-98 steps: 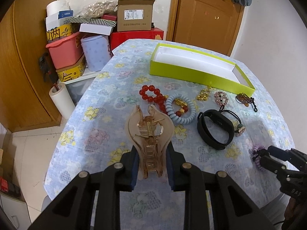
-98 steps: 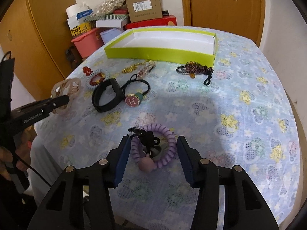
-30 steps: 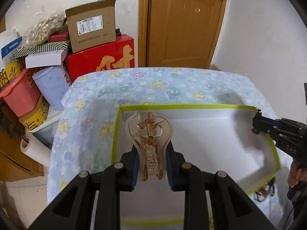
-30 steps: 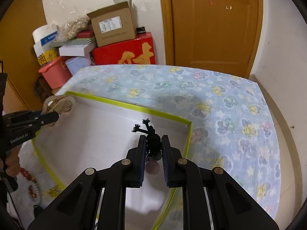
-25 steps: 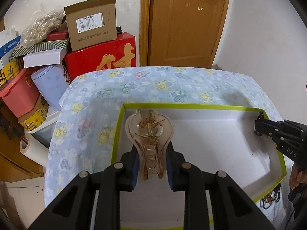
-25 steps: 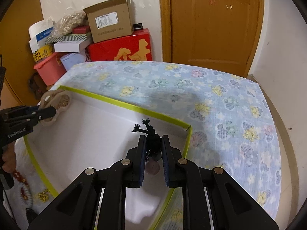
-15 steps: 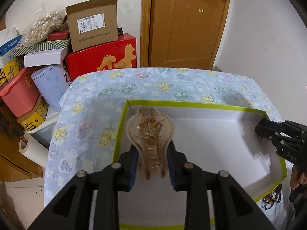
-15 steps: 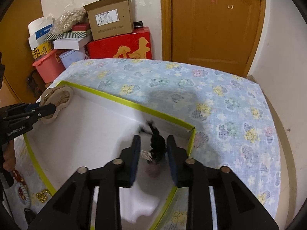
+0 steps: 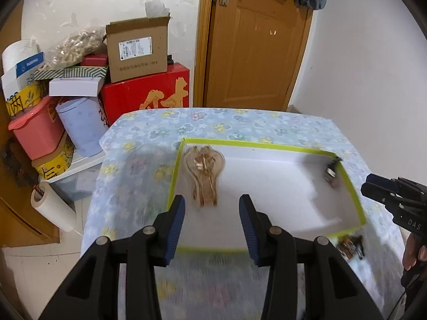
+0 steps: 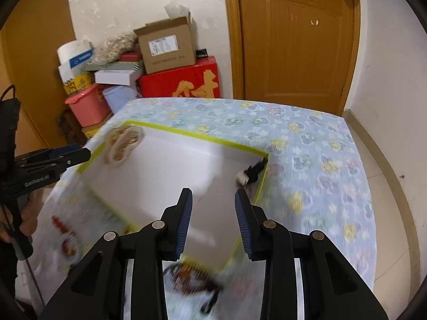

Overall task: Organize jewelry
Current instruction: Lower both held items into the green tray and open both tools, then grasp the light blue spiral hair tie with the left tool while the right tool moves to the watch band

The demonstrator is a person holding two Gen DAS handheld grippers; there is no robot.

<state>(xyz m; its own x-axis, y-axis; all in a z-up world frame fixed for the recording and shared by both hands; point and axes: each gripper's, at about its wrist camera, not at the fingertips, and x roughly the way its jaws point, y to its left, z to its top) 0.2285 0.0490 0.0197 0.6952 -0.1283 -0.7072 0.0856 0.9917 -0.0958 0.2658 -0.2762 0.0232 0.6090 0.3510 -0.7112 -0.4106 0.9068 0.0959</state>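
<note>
The amber hair claw [image 9: 204,176] lies in the far left corner of the lime-rimmed white tray [image 9: 267,146]. My left gripper [image 9: 212,208] hangs just behind it, its jaws opening with nothing between them. The dark purple hair tie with its charm [image 10: 252,173] rests in the tray's far right corner [image 10: 202,136]. Above the tray floor my right gripper [image 10: 213,200] has its jaws opening and holds nothing. Each wrist view also catches the other side: the hair tie [image 9: 332,172] and right gripper [image 9: 369,186], the claw [image 10: 122,144] and left gripper [image 10: 85,154].
A dark beaded bracelet [image 10: 192,274] lies on the flowered cloth by the tray's near corner, and red beads [image 10: 60,224] lie left of the tray. Boxes, tubs and a red carton [image 9: 144,98] stack up beyond the table's far left edge, beside a wooden door [image 9: 256,53].
Both grippers went from shut to open. The hair claw and the hair tie left the jaws and now lie in the tray. Both grippers pulled back and rose a little.
</note>
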